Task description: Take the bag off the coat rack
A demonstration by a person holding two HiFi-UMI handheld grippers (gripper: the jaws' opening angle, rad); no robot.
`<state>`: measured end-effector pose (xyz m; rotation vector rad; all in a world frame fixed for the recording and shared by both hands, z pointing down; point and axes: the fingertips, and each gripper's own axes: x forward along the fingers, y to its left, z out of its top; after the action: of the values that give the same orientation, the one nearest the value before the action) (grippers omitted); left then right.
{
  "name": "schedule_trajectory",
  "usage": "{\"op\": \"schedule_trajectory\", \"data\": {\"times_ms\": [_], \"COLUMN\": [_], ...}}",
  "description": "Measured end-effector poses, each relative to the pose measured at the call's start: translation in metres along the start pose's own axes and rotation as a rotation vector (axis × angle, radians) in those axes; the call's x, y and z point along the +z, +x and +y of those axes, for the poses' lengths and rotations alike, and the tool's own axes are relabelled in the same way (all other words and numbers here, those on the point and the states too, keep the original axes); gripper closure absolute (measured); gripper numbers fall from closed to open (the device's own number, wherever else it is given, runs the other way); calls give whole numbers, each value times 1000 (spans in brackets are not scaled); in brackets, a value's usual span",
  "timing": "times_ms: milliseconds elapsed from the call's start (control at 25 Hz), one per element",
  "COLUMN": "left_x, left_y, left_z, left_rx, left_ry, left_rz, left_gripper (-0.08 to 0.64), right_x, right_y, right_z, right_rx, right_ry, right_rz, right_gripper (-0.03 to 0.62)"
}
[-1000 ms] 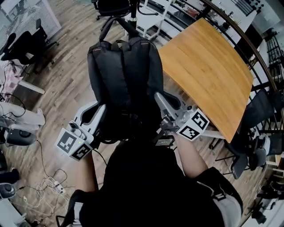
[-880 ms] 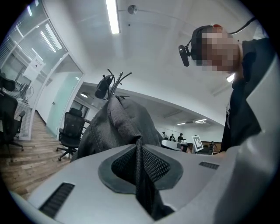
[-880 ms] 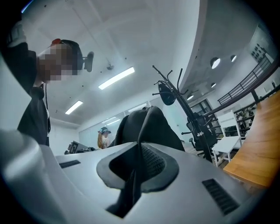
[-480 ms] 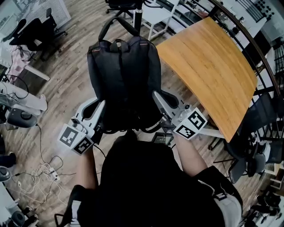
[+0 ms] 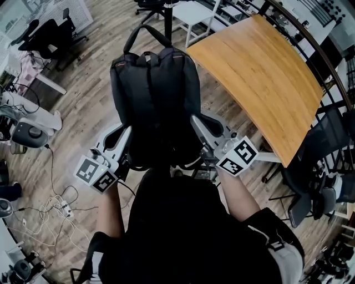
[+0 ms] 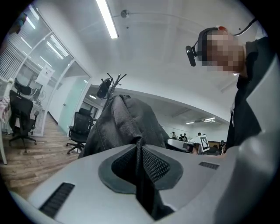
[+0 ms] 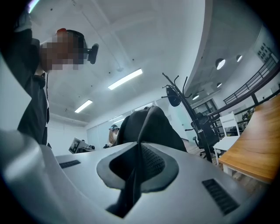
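Two grippers hold one dark bag [image 5: 155, 94] up in front of the person. In the head view, the left gripper [image 5: 125, 136] is at the bag's left side and the right gripper [image 5: 195, 123] is at its right side, both low down on the bag. The bag hangs over the wood floor [image 5: 83, 105], just left of the yellow-brown table [image 5: 260, 72]. That view does not show the jaws well. The left gripper view does: its jaws are squeezed together on a fold of the bag's black cloth. The right gripper view shows the same, with its jaws pinched tight on a fold of the bag. Both gripper views also show the coat rack [image 7: 186, 109], far behind the bag, with its hooks up high and a dark round thing [image 7: 173, 96] hanging on it. In the right gripper view the bag is apart from the rack. The head view shows only a thin black pole [image 5: 166, 14] at the far edge, past the bag's top loop [image 5: 145, 34].
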<state>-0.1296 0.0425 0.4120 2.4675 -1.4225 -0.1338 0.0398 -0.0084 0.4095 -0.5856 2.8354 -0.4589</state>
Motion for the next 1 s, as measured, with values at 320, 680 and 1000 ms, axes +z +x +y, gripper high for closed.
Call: {"op": "schedule_trajectory", "data": {"times_ms": [320,680,1000], "left_x": [-25,-25,-13], "left_y": [-33,-55,-59], "left_z": [-42,-50,-50], "left_rx": [4,-29,-116], "left_ry": [-32,-35,-42], "left_rz": [22,43,50], "left_gripper": [512,512,512], "right_x": [-15,-20,-10], "right_y": [-43,-49,-51], "right_z": [33,60,76], "right_rx": [2,-25,-77], "right_ry": [27,3,-4], "right_rz": [7,1,-12], "right_gripper": [551,551,551]}}
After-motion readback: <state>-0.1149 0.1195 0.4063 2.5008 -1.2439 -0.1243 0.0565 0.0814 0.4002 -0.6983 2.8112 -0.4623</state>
